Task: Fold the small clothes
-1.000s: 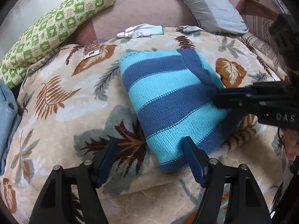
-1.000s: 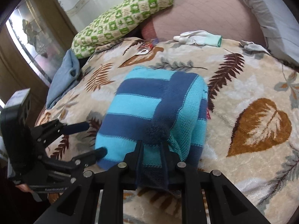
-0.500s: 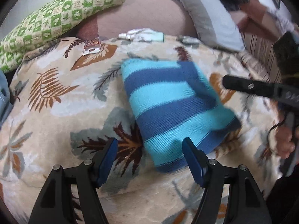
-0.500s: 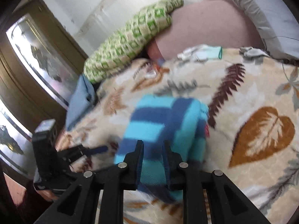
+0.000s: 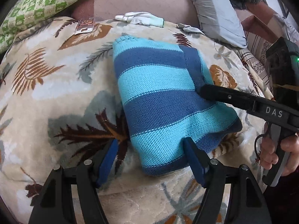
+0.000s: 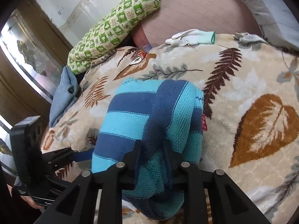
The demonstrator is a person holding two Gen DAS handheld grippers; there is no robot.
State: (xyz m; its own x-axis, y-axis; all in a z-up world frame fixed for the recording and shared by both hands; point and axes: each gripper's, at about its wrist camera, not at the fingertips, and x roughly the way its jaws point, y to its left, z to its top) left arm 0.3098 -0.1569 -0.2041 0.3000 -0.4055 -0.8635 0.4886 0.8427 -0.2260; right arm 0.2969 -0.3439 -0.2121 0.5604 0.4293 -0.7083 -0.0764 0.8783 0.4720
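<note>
A folded knit sweater (image 5: 164, 100) with light and dark blue stripes lies on a leaf-patterned blanket (image 5: 46, 85). My left gripper (image 5: 151, 145) is open, its blue pads on either side of the sweater's near corner. My right gripper (image 6: 152, 145) is shut on a fold at the sweater's (image 6: 142, 119) right edge. In the left wrist view the right gripper (image 5: 201, 88) comes in from the right. In the right wrist view the left gripper (image 6: 82, 154) sits at the lower left.
A white glove (image 5: 140, 17) and a small grey cloth (image 5: 188, 29) lie at the blanket's far edge. A green checked pillow (image 5: 37, 3), a pink cushion (image 5: 145, 0) and a grey pillow (image 5: 216, 13) lie behind. A folded blue cloth (image 6: 64, 97) lies at the left.
The right gripper lifted with the sweater's fold and came back down. The left gripper stayed open and moved a little closer to the sweater's near corner.
</note>
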